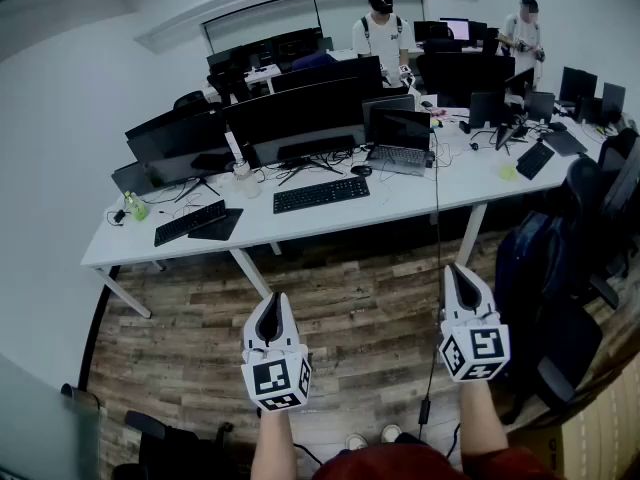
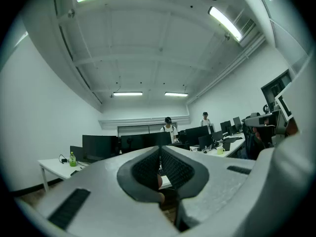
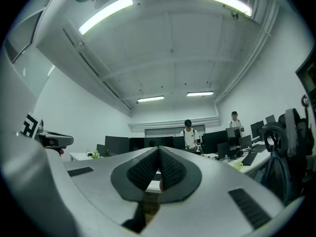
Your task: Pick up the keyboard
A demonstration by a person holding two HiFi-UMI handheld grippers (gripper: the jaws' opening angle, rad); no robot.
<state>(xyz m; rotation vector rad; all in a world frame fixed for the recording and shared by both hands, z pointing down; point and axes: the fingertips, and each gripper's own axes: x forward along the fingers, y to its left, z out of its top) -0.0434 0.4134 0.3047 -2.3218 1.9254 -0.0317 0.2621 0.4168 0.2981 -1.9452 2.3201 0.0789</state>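
Well ahead, keyboard (image 1: 321, 194) on desk (image 1: 400, 196), left gripper (image 1: 274, 298), right gripper (image 1: 456, 268), fingers (image 2: 146, 171) together, empty.

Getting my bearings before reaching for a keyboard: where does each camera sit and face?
Head view: on the head, steeply down at desk, keyboard; forearms, left gripper, right gripper show.
Left gripper view: on that gripper, level along its shut jaws towards the desk.
Right gripper view: likewise, own shut jaws.
Shared: all show the white-shirted person.
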